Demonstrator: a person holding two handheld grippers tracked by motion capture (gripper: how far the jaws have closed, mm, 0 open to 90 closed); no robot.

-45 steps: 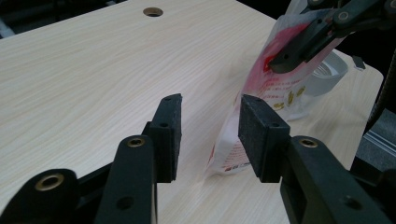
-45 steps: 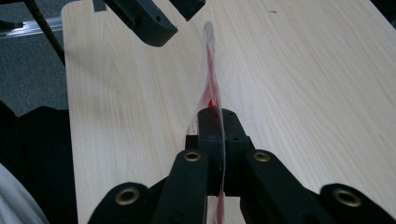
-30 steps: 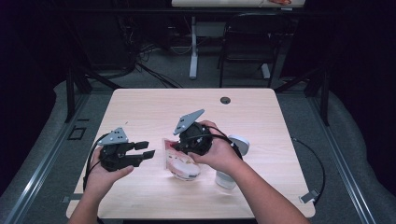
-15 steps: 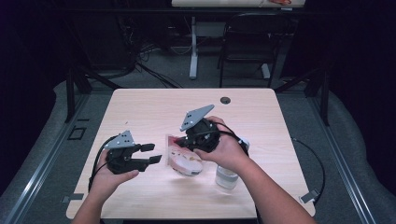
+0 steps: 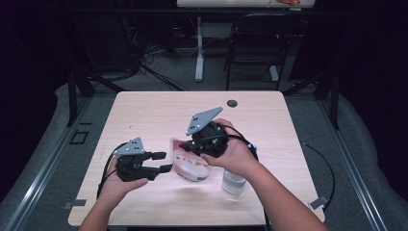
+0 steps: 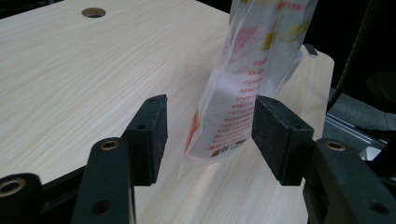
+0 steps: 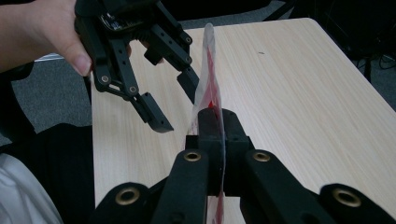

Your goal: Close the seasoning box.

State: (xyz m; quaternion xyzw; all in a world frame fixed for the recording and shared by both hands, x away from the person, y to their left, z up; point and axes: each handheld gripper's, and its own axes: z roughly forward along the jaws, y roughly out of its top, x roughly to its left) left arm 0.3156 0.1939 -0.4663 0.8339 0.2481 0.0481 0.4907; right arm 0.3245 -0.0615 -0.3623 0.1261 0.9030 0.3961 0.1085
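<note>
Both grippers' jaws around pouch (image 6: 243,88)

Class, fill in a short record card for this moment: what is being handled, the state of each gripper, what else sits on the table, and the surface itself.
Item handled: clear plastic packet with red print, hanging above the table
Right gripper: shut on the packet's edge
Left gripper: open, the packet between its pads, neither pad pressing it
Also on table: small clear jar, beside the person's right forearm
Surface: light wooden table with a round cable hole

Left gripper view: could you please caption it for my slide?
Open left gripper flanks a hanging printed plastic bag above the wooden table.
</note>
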